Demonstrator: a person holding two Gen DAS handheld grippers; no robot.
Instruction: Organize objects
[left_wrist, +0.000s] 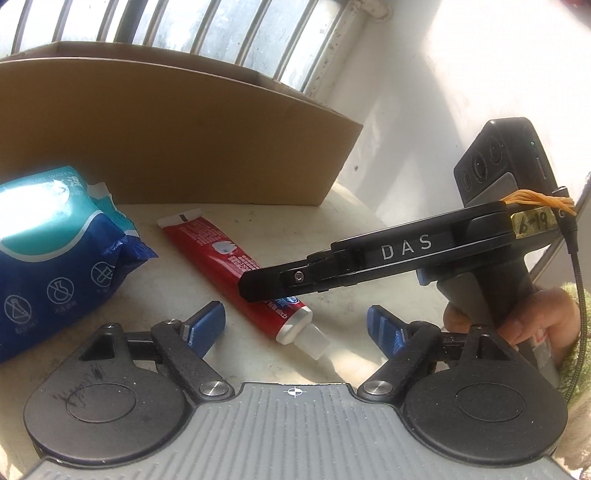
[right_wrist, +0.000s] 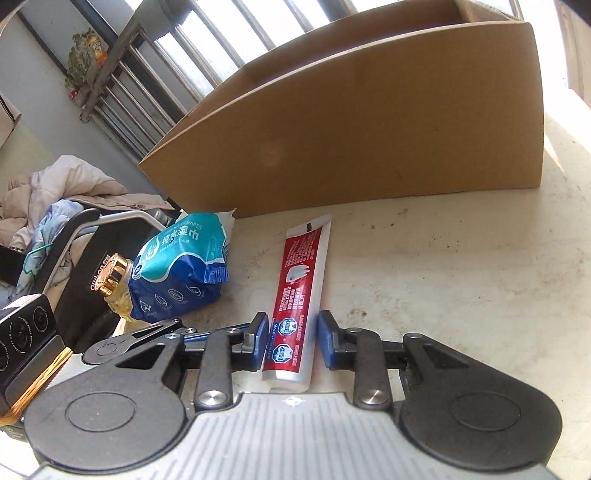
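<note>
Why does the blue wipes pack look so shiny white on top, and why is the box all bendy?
In the left wrist view, sunlight glares on the wipes pack, washing its top out white; the wall at the right is overexposed too. In both views the fisheye lens curves the cardboard box and the window bars. In the right wrist view, the toothpaste tube looks sharp between the right gripper jaws.

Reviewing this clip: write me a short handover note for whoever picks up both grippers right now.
Right gripper: open, fingers either side of the toothpaste tube, not yet closed on it.
Left gripper: open, holding nothing, hovering near the tube's cap end.
Tube and wet wipes pack lie on the table in front of the cardboard box; a gold-capped bottle sits beside the wipes.
Done: nothing visibly boxed.
Left: grasp the tube; probably box the items.
</note>
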